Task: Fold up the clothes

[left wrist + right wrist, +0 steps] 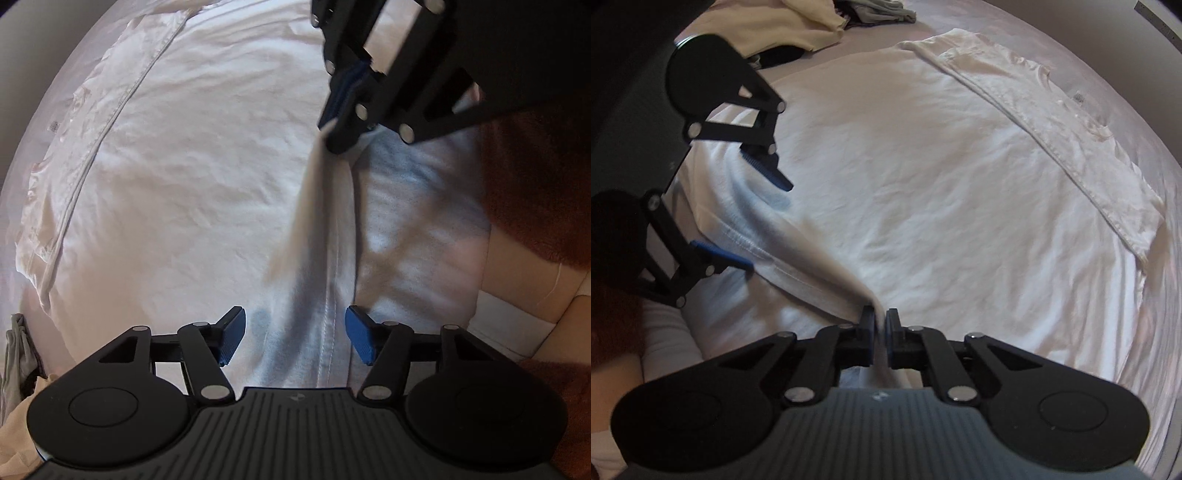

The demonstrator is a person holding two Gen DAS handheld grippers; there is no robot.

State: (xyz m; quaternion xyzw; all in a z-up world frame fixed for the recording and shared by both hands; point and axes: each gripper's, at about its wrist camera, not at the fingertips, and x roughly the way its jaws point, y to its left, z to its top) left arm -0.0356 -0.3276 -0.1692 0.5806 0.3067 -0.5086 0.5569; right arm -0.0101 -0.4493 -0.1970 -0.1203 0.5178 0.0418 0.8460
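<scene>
pale bed sheet (1145,332) carries spread white t-shirt (923,184); clothes pile (812,26) at far edge.

Small tag (1079,97) on white shirt (923,166) — print unreadable

Soft daylight, perhaps from one side, washed out the white shirt (207,177); fisheye edges curved, lifted cloth blurred.
</scene>
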